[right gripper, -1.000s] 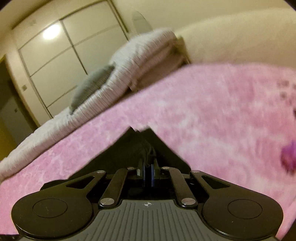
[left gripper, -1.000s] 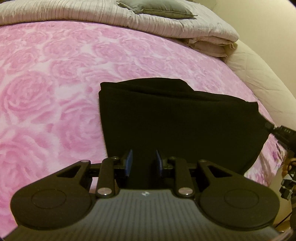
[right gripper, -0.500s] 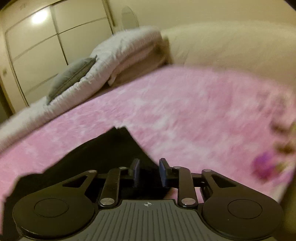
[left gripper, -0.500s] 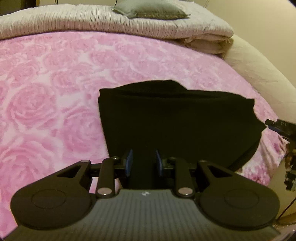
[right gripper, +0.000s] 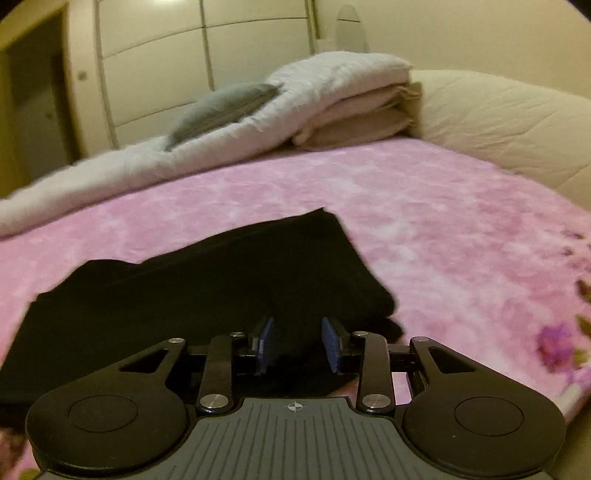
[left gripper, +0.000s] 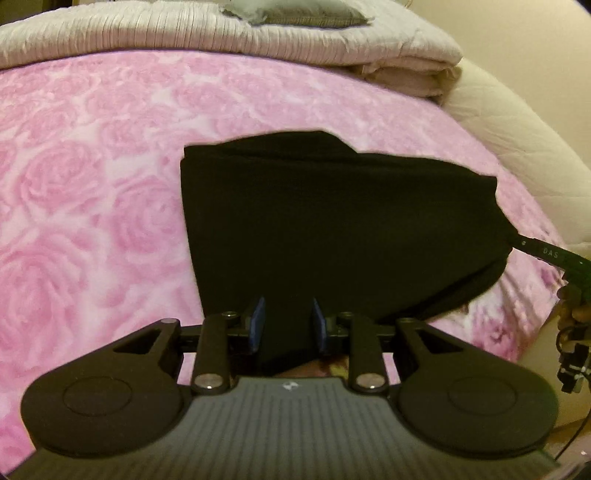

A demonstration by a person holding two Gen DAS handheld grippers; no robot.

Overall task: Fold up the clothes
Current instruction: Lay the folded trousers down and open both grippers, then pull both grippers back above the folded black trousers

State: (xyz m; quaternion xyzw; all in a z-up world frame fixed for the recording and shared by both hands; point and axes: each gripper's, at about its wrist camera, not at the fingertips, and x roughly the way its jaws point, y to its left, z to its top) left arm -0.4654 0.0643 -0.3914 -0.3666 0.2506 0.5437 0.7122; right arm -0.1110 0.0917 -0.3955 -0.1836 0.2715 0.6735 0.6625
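Note:
A black garment (left gripper: 332, 221) lies folded in a rough rectangle on the pink rose-patterned bed cover (left gripper: 92, 184). My left gripper (left gripper: 288, 328) is at its near edge. A thick bunch of the black cloth fills the gap between the blue pads, and the jaws are starting to open. In the right wrist view the same garment (right gripper: 203, 288) lies flat, with my right gripper (right gripper: 298, 343) at its near right end. Those jaws are opening, and the pads stand apart from the cloth under them. Part of the right gripper's fingers (left gripper: 543, 253) shows by the garment's right corner.
A folded pale duvet (left gripper: 258, 37) with a grey pillow (left gripper: 295, 13) on it lies along the far side of the bed. A cream padded bed surround (left gripper: 517, 129) curves along the right. Wardrobe doors (right gripper: 221, 55) stand behind. The bed's edge runs near both grippers.
The right gripper went from shut on a raised corner of the garment to open, and rolled level. The corner now lies flat. The left gripper kept its place on the near edge.

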